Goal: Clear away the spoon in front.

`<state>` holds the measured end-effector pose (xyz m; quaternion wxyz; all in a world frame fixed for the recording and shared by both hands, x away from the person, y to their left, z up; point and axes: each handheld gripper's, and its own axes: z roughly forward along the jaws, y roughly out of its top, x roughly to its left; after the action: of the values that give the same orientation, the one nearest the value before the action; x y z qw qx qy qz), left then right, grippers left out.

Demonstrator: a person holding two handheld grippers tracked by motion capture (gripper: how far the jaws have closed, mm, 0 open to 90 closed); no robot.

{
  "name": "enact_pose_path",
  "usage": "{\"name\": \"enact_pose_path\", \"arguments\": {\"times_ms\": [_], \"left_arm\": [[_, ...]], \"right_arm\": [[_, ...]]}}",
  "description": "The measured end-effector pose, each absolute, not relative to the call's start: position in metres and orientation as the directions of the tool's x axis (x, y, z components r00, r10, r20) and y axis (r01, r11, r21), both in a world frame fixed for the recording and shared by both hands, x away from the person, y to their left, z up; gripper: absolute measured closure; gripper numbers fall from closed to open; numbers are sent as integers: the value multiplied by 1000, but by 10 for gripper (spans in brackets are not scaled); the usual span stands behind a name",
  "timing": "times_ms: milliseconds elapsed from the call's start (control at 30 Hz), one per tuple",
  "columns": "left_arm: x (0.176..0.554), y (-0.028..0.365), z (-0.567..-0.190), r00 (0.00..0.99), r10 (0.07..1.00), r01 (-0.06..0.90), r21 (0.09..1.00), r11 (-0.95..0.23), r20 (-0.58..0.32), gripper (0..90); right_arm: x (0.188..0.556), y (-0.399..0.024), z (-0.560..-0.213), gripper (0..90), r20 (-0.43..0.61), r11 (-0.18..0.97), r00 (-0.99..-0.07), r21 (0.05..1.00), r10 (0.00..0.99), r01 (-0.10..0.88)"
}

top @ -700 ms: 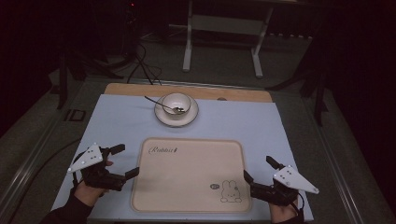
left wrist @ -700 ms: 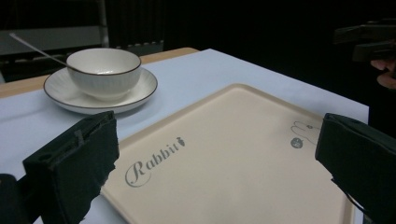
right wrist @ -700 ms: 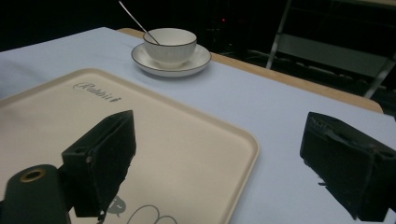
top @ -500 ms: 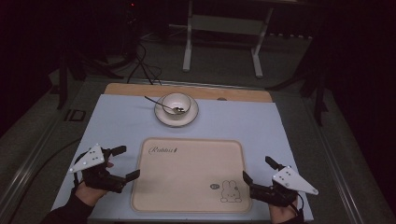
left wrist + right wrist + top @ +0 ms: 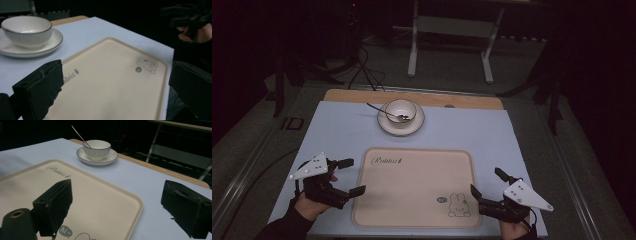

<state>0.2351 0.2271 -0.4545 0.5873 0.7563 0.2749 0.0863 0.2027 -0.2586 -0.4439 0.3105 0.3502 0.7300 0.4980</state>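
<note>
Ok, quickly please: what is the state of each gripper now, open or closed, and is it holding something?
Left gripper: open, holding nothing, at the tray's left edge.
Right gripper: open, holding nothing, at the tray's right edge.

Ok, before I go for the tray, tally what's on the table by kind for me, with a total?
Beige rectangular plastic tray with a rabbit print: 1
White ceramic bowl with a dark rim: 1
White ceramic saucer under the bowl: 1
Thin metal spoon resting in the bowl: 1
Pale blue table mat: 1
Total: 5
</note>
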Motion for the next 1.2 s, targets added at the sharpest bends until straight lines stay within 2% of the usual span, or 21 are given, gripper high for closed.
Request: {"name": "enact_pose_path", "arguments": {"times_ms": [267,500,833,1200], "left_arm": [[240,217,-427,859,498,240,952,-190,-117,6],[264,210,-404,845,529,210,957,-202,-74,11],[310,205,-403,784,612,257,951,-171,-101,47],[354,213,-423,703,681,345,936,-73,-207,104]], "right_arm": [[203,-257,-444,103,-106,262,-568,944,816,201],[203,-257,-444,103,-106,263,-572,944,813,199],[204,-256,-445,103,-105,266,-577,943,810,202],[203,-255,-445,103,-109,270,-581,942,807,199]]}}
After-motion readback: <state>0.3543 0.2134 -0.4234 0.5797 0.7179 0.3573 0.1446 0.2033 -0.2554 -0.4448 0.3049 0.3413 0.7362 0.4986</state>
